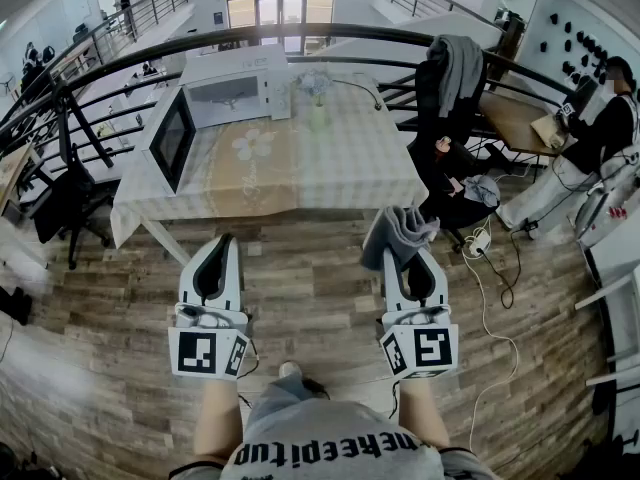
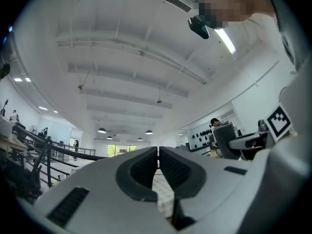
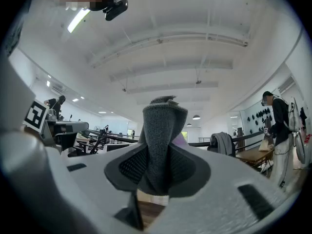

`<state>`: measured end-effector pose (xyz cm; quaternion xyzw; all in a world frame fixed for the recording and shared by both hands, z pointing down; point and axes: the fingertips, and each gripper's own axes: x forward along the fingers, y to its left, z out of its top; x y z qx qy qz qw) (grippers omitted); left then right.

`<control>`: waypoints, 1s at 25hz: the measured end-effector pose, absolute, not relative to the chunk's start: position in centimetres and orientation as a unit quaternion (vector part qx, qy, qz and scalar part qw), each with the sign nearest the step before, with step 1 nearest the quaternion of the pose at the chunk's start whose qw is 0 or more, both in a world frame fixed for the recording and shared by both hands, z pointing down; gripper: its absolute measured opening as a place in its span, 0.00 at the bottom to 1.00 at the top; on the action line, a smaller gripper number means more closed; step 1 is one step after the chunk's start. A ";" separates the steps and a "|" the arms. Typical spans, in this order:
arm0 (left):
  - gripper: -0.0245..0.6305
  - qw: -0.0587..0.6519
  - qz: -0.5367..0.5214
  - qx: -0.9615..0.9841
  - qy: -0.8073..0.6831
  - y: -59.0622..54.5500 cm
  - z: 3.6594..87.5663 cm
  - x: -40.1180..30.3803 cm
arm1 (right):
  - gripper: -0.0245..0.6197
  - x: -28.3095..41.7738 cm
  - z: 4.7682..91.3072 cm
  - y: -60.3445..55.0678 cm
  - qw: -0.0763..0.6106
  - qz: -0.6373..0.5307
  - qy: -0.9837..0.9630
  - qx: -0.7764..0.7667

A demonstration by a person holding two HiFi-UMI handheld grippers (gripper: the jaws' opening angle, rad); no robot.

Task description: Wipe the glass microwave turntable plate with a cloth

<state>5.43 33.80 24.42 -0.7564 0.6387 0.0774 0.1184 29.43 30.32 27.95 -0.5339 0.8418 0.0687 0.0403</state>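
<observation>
Head view: right gripper [image 1: 405,256] held forward, jaws pinching cloth [image 1: 392,228].

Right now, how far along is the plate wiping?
Done: the cloth is clamped in the right gripper, and the microwave door stands open. In hand: only that cloth; the left gripper is shut on nothing. Left: everything else. Both grippers hang over the floor, short of the table, and the plate is not visible from here.
</observation>
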 end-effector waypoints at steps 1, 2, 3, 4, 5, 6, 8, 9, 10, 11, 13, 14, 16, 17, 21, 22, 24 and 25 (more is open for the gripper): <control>0.06 0.119 0.078 -0.756 0.639 33.5 24.4 5.3 | 0.21 29.3 28.0 30.0 0.041 0.069 0.842 -0.534; 0.06 0.120 0.078 -0.756 0.639 33.3 24.5 5.1 | 0.21 29.2 28.0 29.8 0.042 0.069 0.841 -0.535; 0.06 0.120 0.078 -0.756 0.639 33.1 24.5 4.9 | 0.21 29.1 28.0 29.5 0.042 0.070 0.841 -0.535; 0.06 0.121 0.078 -0.755 0.640 32.9 24.5 4.8 | 0.21 28.9 28.0 29.3 0.043 0.070 0.841 -0.535; 0.06 0.121 0.079 -0.755 0.640 32.7 24.4 4.6 | 0.21 28.8 28.0 29.1 0.044 0.070 0.841 -0.535; 0.06 0.121 0.079 -0.755 0.640 32.5 24.4 4.4 | 0.21 28.7 28.0 28.9 0.045 0.070 0.841 -0.535; 0.06 0.122 0.078 -0.755 0.639 32.0 24.4 4.1 | 0.21 28.3 28.0 28.4 0.045 0.069 0.841 -0.535; 0.06 0.123 0.078 -0.755 0.639 31.8 24.3 3.9 | 0.21 28.0 28.0 28.2 0.045 0.069 0.841 -0.535; 0.06 0.123 0.077 -0.756 0.639 31.6 24.3 3.6 | 0.21 27.8 28.0 28.0 0.046 0.068 0.840 -0.536; 0.06 0.123 0.077 -0.756 0.638 31.3 24.3 3.4 | 0.21 27.5 28.1 27.8 0.046 0.068 0.840 -0.536; 0.06 0.124 0.076 -0.757 0.637 30.7 24.3 3.0 | 0.21 27.1 28.2 27.2 0.046 0.066 0.839 -0.538; 0.06 0.124 0.076 -0.758 0.636 30.3 24.3 2.8 | 0.21 26.9 28.2 26.8 0.046 0.065 0.839 -0.539; 0.06 0.124 0.076 -0.760 0.633 29.6 24.3 2.2 | 0.21 26.4 28.5 26.1 0.045 0.060 0.837 -0.542; 0.06 0.125 0.077 -0.761 0.632 29.2 24.3 1.8 | 0.21 26.1 28.6 25.7 0.043 0.057 0.836 -0.544; 0.06 0.132 0.080 -0.764 0.627 27.9 24.0 -0.2 | 0.20 23.8 28.9 24.2 0.029 0.072 0.838 -0.540; 0.06 0.135 0.081 -0.764 0.626 27.7 24.0 -0.8 | 0.20 22.9 28.9 24.1 0.025 0.084 0.840 -0.535; 0.06 0.138 0.079 -0.764 0.625 27.4 24.0 -2.1 | 0.20 21.2 28.9 24.2 0.033 0.099 0.847 -0.521; 0.06 0.138 0.078 -0.764 0.625 27.1 24.1 -2.7 | 0.20 20.5 28.8 24.3 0.042 0.097 0.852 -0.513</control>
